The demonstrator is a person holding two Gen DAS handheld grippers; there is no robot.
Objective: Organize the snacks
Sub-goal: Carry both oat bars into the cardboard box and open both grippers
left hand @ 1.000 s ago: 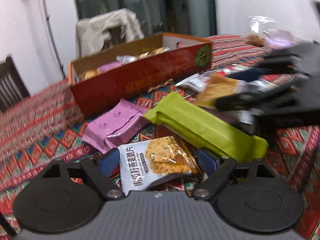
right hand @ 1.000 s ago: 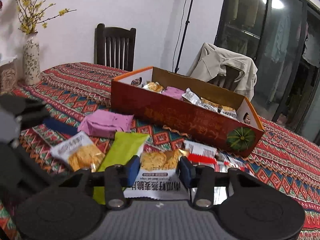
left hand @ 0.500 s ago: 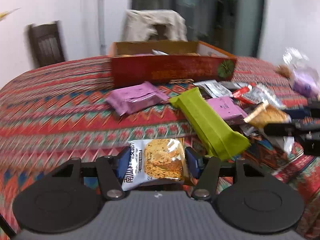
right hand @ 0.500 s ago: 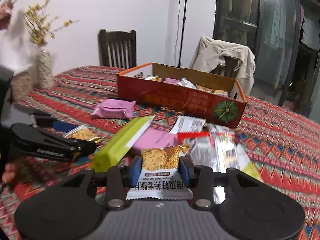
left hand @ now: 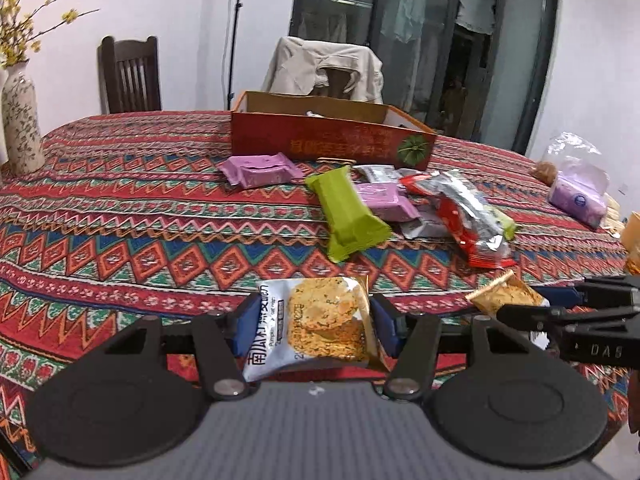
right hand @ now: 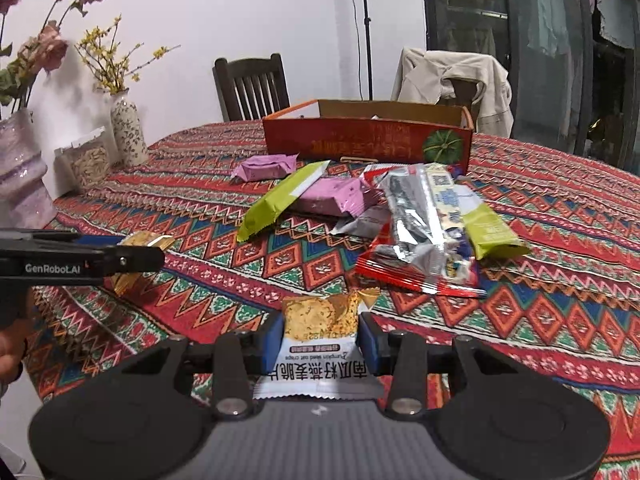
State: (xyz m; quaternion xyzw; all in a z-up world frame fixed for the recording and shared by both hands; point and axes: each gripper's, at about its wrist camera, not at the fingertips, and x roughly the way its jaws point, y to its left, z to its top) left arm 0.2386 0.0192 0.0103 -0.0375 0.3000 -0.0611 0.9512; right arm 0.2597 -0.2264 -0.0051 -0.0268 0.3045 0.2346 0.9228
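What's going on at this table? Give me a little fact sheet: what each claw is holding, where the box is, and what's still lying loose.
left gripper: shut on an oat crisp packet
right gripper: shut on a second oat crisp packet
box: red carton, open top, far side of the table, some snacks inside
loose snacks: two purple packets, green bar, red and silver bag, piled in front of the box
surface: patterned tablecloth
background: vases with flowers, two chairs, one draped with a jacket
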